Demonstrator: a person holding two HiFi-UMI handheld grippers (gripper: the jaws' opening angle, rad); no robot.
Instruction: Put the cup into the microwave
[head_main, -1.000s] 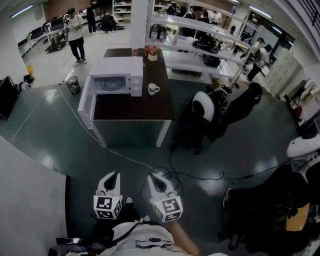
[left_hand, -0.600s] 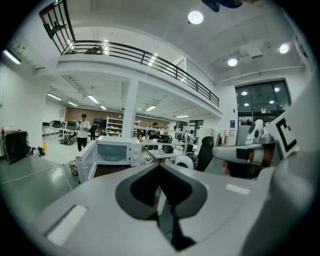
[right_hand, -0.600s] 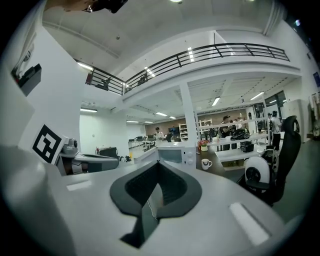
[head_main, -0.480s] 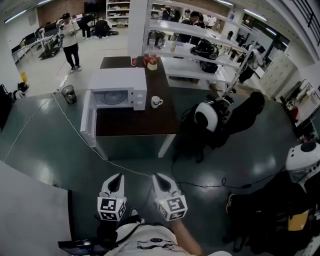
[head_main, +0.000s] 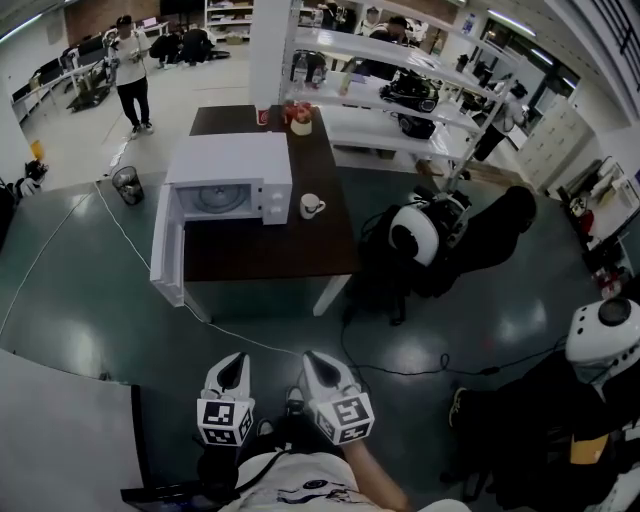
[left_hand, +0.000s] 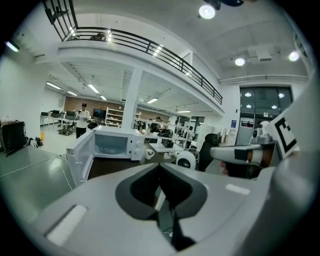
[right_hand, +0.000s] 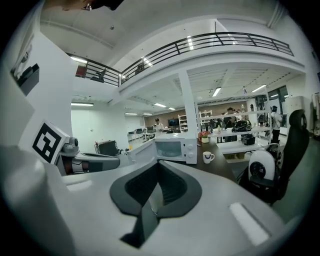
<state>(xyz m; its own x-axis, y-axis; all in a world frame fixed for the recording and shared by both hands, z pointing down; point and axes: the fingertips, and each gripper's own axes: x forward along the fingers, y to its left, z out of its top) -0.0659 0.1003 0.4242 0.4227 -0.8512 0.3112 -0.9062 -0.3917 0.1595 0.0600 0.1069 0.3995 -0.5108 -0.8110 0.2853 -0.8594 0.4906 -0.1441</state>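
A white cup (head_main: 311, 206) stands on the dark brown table (head_main: 270, 252), just right of the white microwave (head_main: 230, 180). The microwave's door (head_main: 167, 250) hangs open to the left, and its cavity looks empty. Both grippers are held low over the floor, well short of the table: the left gripper (head_main: 233, 368) and the right gripper (head_main: 314, 362), side by side, both shut and empty. In the left gripper view the microwave (left_hand: 114, 145) and cup (left_hand: 150, 153) lie far ahead beyond the gripper (left_hand: 160, 172). The right gripper view shows the microwave (right_hand: 175, 148) and cup (right_hand: 208, 157) past the gripper (right_hand: 156, 175).
A black office chair with a round white back (head_main: 412, 232) stands right of the table. White shelving (head_main: 400, 60) runs behind it. A potted plant (head_main: 300, 120) sits at the table's far end. Cables (head_main: 250, 335) cross the floor; a bin (head_main: 127, 184) and a standing person (head_main: 127, 60) are at left.
The whole view has advanced toward the table, so the microwave and cup look nearer. Both grippers travelled along together, still shut and empty.
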